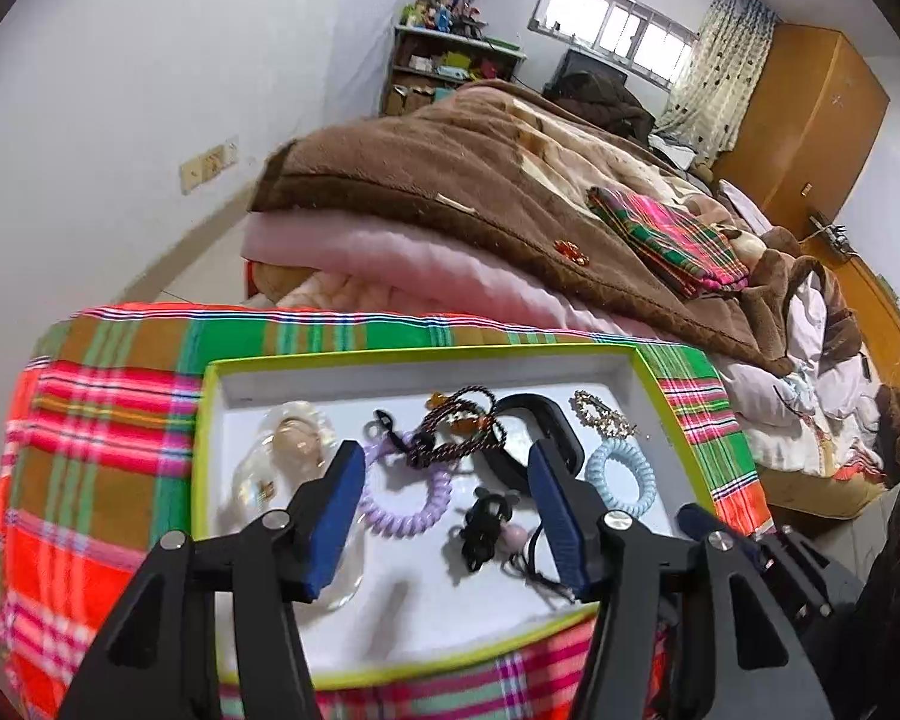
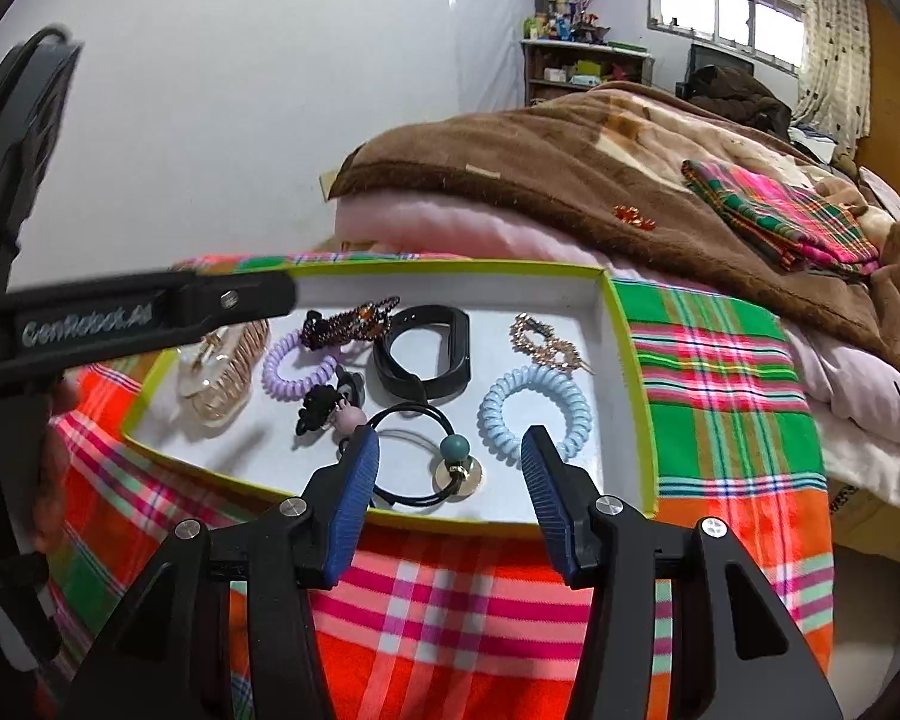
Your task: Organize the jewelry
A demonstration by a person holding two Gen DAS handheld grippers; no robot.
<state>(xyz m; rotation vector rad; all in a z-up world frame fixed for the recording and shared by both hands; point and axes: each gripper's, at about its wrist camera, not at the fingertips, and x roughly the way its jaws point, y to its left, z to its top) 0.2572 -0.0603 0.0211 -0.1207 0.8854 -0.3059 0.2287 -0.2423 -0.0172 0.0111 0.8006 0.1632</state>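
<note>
Both my black two-finger grippers with ribbed blue pads are spread wide, holding nothing: left gripper (image 1: pixel 444 468) forward, right gripper (image 2: pixel 450 450) alongside it.

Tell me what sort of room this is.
Most likely a bedroom: a bed heaped with a brown blanket, a wooden wardrobe by the curtained window.

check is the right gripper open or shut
Open: the right gripper has its blue fingers spread apart, nothing between, above the black hair tie.
</note>
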